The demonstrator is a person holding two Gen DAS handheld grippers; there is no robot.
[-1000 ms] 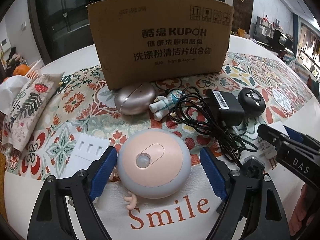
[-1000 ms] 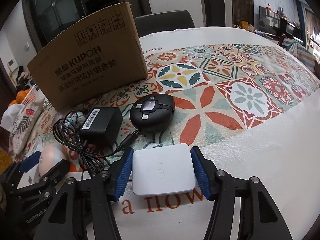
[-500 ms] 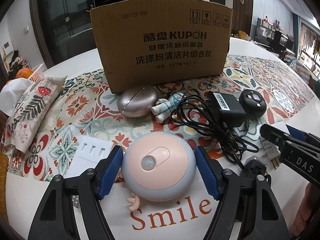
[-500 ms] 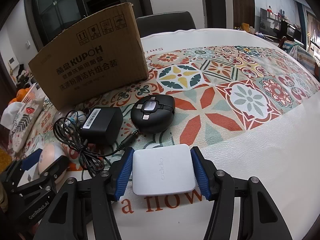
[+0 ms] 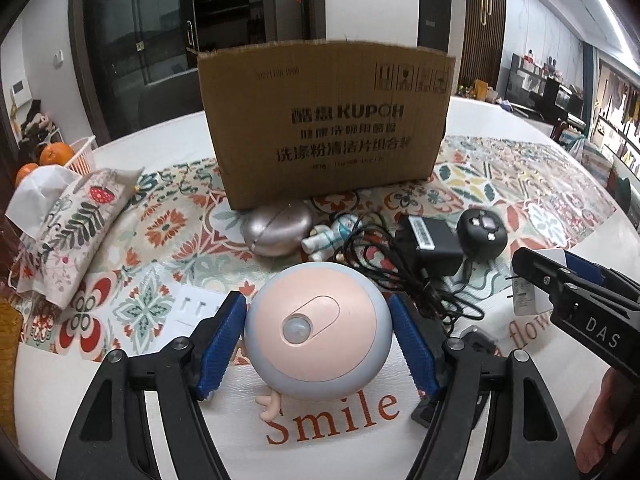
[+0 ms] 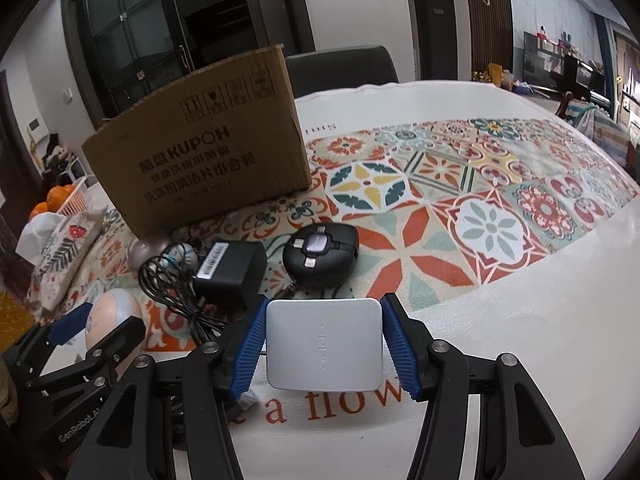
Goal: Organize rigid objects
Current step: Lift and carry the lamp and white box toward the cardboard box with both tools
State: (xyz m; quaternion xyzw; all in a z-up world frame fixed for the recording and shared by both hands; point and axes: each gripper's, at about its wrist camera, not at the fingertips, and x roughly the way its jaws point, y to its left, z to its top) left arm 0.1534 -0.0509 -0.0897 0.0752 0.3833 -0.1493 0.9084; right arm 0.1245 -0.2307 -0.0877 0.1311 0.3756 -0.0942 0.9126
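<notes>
Standing at the far side of the table, the cardboard box (image 5: 328, 124) looks like the goal, and the left gripper (image 5: 318, 338) has just closed its jaws on the round night light (image 5: 318, 326), now raised off the cloth in front of the box, so this pick seems done. The right gripper (image 6: 323, 346) clamps the white charger (image 6: 323, 344) nearer than the box, while the black adapter (image 5: 434, 242) with its tangled cord, the silver egg-shaped case (image 5: 278, 229) and the small figurine (image 5: 334, 232) lie at the box's foot, crowding a low path.

The left gripper (image 5: 318, 338) has just been closing, its blue-padded jaws clamping a round pink-and-grey dome light (image 5: 318, 326); the right gripper (image 6: 322, 350) grips a white square charger (image 6: 324, 346).
</notes>
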